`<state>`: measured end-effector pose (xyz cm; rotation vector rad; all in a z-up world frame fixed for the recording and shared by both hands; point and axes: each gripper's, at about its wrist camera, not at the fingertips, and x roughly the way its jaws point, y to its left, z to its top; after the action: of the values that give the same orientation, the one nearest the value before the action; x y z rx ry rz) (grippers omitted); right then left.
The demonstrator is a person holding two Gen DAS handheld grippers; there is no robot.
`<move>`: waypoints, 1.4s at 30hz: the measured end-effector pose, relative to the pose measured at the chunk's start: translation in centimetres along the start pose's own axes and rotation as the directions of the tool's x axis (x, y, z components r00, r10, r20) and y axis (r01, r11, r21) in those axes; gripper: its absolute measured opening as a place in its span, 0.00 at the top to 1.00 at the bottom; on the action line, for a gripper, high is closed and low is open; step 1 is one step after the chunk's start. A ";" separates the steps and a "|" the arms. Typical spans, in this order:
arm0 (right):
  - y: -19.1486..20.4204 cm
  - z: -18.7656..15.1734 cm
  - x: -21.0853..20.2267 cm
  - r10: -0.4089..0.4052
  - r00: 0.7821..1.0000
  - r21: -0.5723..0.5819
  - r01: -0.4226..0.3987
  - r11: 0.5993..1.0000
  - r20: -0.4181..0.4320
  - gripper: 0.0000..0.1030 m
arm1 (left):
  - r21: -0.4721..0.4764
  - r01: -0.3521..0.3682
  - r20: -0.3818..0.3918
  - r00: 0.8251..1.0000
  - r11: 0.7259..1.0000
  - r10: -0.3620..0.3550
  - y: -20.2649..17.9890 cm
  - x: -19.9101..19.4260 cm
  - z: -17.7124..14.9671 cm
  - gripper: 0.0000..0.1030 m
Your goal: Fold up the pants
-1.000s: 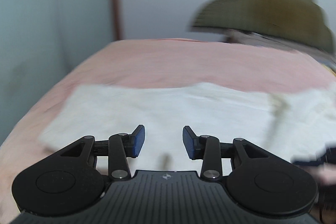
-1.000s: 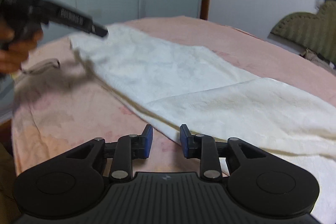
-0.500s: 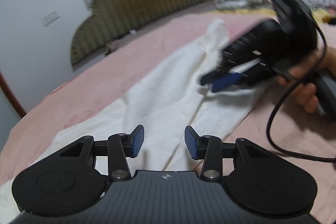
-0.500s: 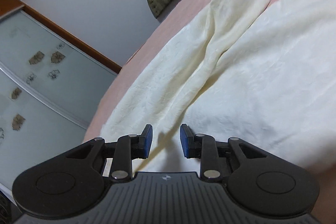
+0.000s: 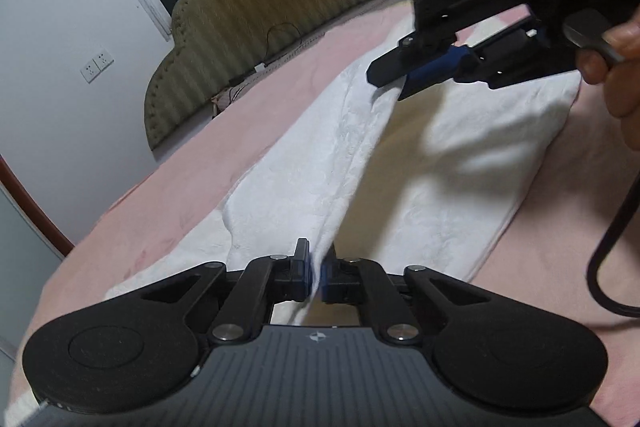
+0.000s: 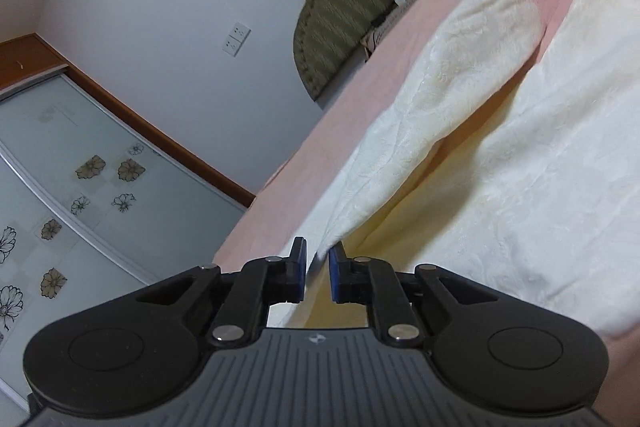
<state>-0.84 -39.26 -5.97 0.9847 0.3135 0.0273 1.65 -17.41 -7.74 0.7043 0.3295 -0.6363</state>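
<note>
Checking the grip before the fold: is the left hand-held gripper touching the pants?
Touching. The left wrist view shows the left hand-held gripper shut on a raised edge of the white pants, cloth pinched between its fingers.

left tool [image 5: 316, 275] pinched closed, right tool [image 6: 318, 275] pinched closed

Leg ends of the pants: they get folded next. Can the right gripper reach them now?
Probably not yet: the right gripper is shut on a fold of the pants. The leg ends lie uncovered on the bed, but it must let go first.
</note>
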 end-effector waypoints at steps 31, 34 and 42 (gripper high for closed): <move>-8.0 12.1 -0.2 -0.255 0.955 0.220 0.219 0.951 0.150 0.90 | -0.154 0.038 -0.075 0.996 0.987 -0.050 1.7 1.3 1.1 0.94; -4.7 13.7 -0.5 -0.226 0.956 0.079 0.214 0.974 0.187 0.92 | -0.249 -0.029 -0.069 0.998 0.968 0.012 3.1 1.4 1.7 0.94; 2.0 12.4 -6.8 -0.167 0.957 -0.289 0.234 0.928 0.239 0.92 | -0.225 -0.029 -0.096 0.995 0.974 0.008 3.4 0.2 1.9 0.94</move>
<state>-3.71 -49.35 3.67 0.6271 0.2059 -0.2090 4.11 -16.75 -4.75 0.5191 0.4747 -0.5383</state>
